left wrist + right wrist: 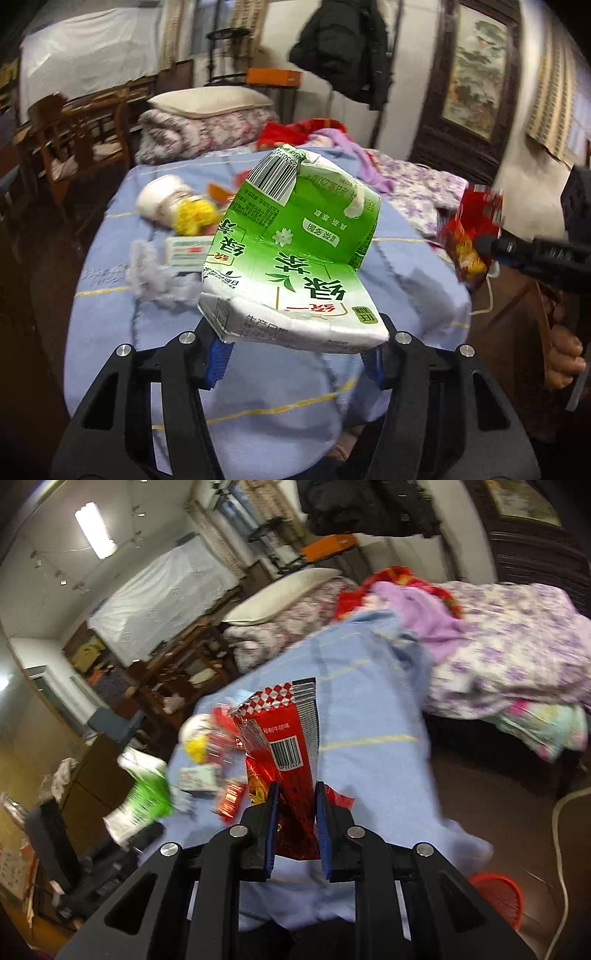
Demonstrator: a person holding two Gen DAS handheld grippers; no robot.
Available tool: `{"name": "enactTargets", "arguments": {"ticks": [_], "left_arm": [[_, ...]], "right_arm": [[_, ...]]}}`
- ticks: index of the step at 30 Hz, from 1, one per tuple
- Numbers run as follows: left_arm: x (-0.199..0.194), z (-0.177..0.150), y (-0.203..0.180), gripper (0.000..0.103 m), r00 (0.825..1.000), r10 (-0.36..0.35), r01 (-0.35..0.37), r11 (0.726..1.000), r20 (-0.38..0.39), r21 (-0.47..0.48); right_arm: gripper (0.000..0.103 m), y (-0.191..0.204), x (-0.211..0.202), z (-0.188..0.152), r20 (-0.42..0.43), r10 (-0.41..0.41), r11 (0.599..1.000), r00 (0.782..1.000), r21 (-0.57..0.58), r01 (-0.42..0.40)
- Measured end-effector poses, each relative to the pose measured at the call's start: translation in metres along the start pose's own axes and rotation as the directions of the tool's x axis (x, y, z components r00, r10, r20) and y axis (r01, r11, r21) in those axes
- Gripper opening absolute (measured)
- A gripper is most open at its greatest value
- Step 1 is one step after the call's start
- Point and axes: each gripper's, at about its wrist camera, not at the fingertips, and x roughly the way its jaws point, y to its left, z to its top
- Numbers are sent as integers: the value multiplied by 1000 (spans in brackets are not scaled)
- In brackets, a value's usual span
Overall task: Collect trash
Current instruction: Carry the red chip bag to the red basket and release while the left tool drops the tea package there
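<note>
Between the left gripper's (295, 354) blue pads (218, 363) a crushed green carton (291, 254) is clamped by its bottom edge and held up over the blue sheet (413, 291). Over on the right gripper (297, 830), a red wrapper (284, 760) is pinched upright, also above the sheet. More trash is scattered further back on the bed: a white cup (162, 201), a yellow wad (195, 218), crumpled tissue (155, 277). A red basket (502, 897) is seen down on the floor.

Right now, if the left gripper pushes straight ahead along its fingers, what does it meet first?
Past the green tea carton it holds, the left gripper would probably meet the blue bedsheet first, near the white cup; depth is unclear.
</note>
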Motion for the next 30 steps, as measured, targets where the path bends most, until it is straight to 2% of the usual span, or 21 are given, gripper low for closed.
{"name": "enactTargets", "arguments": {"ticks": [3, 6, 8, 11, 12, 13, 14, 15, 16, 18, 20, 23, 26, 29, 30], "left_arm": [[4, 3, -26, 57, 998, -61, 61, 997, -9, 54], [12, 4, -50, 57, 992, -125, 128, 988, -34, 88], [17, 5, -66, 57, 987, -152, 157, 981, -48, 110], [23, 4, -82, 57, 980, -185, 193, 972, -68, 131], [26, 3, -89, 57, 978, -194, 204, 969, -78, 142], [28, 2, -96, 57, 976, -200, 211, 965, -89, 155], [31, 1, -105, 57, 973, -206, 221, 960, -104, 172], [34, 0, -110, 57, 971, -209, 227, 957, -114, 183], [36, -1, -117, 57, 969, -213, 235, 951, -126, 200], [41, -5, -132, 57, 963, -224, 256, 937, -153, 238], [46, -9, -147, 57, 956, -234, 276, 923, -179, 268], [52, -18, -168, 57, 943, -252, 311, 901, -218, 304], [62, -27, -201, 57, 919, -277, 367, 859, -279, 357], [72, -36, -227, 58, 894, -298, 421, 817, -336, 395], [78, -42, -242, 58, 880, -299, 443, 795, -368, 414]], "right_arm": [[20, -40, -9, -18, -34, -89, 993, 995, 69, 91], [20, -89, -13, -44, -103, -172, 969, 980, 163, 187], [20, -122, -8, -67, -187, -205, 943, 961, 224, 245], [22, -163, 8, -100, -315, -258, 889, 914, 293, 352], [25, -175, 13, -108, -352, -269, 868, 897, 315, 384], [38, -192, 22, -121, -410, -276, 832, 869, 352, 430], [56, -199, 26, -128, -431, -269, 815, 861, 375, 442], [60, -207, 25, -133, -436, -259, 797, 862, 408, 446], [61, -209, 23, -135, -428, -248, 788, 869, 432, 438], [61, -212, 9, -131, -367, -222, 778, 904, 492, 391], [63, -210, -6, -120, -307, -247, 777, 919, 504, 377], [64, -200, -45, -103, -144, -297, 772, 944, 546, 326], [67, -194, -85, -81, 20, -356, 781, 934, 555, 286], [73, -177, -122, -68, 155, -414, 798, 897, 535, 276], [74, -176, -128, -65, 179, -419, 803, 890, 530, 272]]}}
